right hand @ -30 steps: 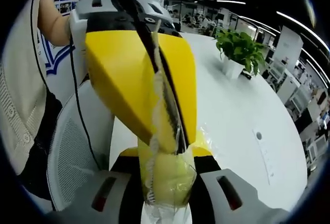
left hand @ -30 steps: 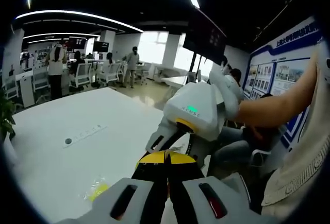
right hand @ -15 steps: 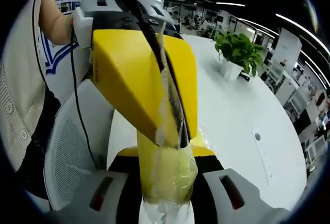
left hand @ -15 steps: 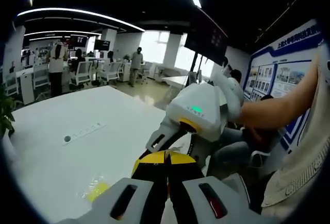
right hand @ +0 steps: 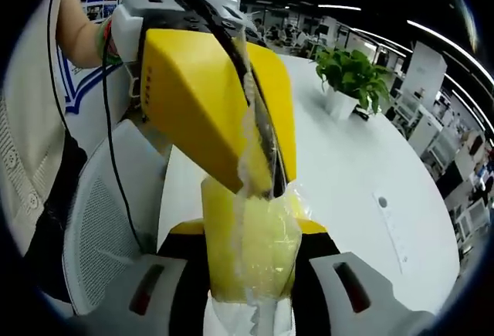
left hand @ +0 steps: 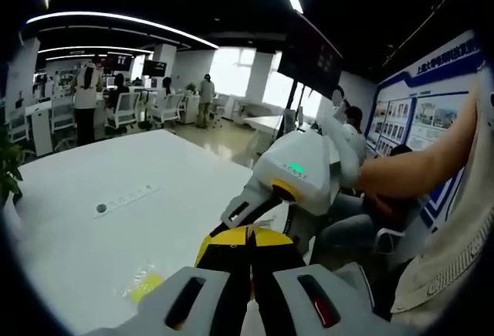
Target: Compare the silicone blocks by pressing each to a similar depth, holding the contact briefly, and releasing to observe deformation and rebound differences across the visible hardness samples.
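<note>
Clamping one clear-bagged yellow silicone block (right hand: 251,255) between them, left claw (right hand: 258,185) and right claw (right hand: 248,290) pinch shut.

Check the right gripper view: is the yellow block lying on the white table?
No. The bagged yellow block is held up between both grippers' jaws, off the white table.

Your left gripper (right hand: 258,162) has broad yellow jaws on a white housing trailing a black cable; your knitted top (right hand: 27,120) is cream.
</note>
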`<move>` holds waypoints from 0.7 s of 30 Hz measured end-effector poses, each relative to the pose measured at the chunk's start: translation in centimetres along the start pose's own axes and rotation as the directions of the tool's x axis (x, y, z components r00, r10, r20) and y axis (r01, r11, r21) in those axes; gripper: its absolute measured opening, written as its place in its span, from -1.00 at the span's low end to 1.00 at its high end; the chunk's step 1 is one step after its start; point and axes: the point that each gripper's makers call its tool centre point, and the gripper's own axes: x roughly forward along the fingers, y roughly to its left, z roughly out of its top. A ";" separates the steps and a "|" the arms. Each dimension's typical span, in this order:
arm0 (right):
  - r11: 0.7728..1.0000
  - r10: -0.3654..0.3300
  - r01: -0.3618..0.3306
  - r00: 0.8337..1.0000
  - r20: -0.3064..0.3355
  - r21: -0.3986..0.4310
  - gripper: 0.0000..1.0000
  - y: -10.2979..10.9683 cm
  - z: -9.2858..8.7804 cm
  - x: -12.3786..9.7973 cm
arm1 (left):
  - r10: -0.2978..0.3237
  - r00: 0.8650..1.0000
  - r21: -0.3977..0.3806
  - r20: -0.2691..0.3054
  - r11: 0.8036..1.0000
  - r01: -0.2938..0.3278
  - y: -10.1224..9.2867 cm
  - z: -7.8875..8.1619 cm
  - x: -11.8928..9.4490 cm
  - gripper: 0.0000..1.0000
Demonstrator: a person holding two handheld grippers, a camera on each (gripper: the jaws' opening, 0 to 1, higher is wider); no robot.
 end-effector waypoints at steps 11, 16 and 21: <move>1.000 -0.008 0.007 0.999 0.033 0.022 -0.21 0.1 0.3 -0.3 | 0.000 1.000 -0.002 0.002 1.000 0.000 -0.1 0.0 -0.1 -1.00; 1.000 -0.019 0.018 0.999 0.041 0.022 -0.15 -0.1 0.4 -0.4 | -0.002 1.000 -0.002 -0.002 1.000 0.002 -0.1 -0.1 -0.1 -1.00; 0.999 -0.028 0.026 0.998 0.056 0.028 -0.05 -0.1 0.5 -0.6 | 0.003 1.000 -0.005 0.001 1.000 -0.003 0.0 -0.1 -0.1 -1.00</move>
